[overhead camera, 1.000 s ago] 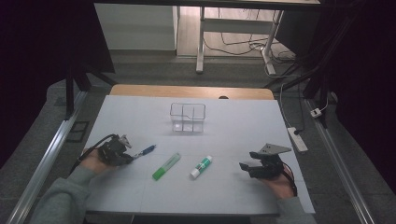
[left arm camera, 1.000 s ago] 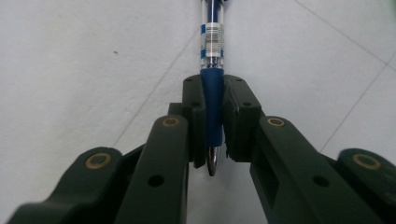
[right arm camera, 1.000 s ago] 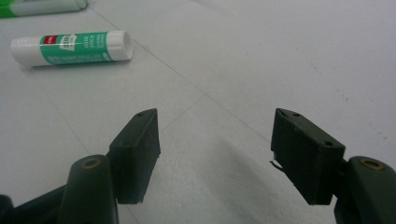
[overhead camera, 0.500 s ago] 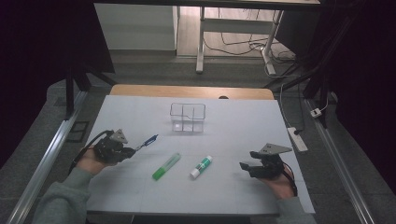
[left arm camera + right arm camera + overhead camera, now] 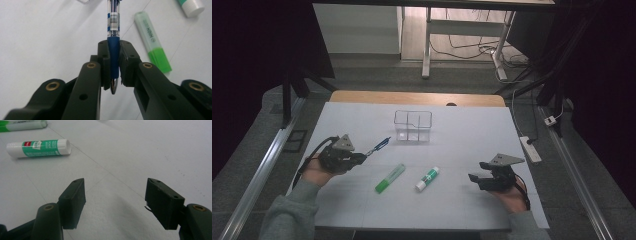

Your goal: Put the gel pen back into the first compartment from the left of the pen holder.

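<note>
My left gripper is shut on a blue pen, held by its blue grip and lifted off the white table, its far end pointing toward a clear plastic organizer. A green highlighter and a white-and-green glue stick lie on the table between the two hands. At the right, my right gripper rests low over the table, open, with nothing between its jaws. The glue stick lies ahead and left of it in the right gripper view.
The white table top has a wooden strip along its far edge. A power strip lies off the right side. Table legs and cables stand on the floor beyond.
My left gripper has lifted the blue pen and carried it up and to the right, toward the organizer. The right gripper has stayed put.
</note>
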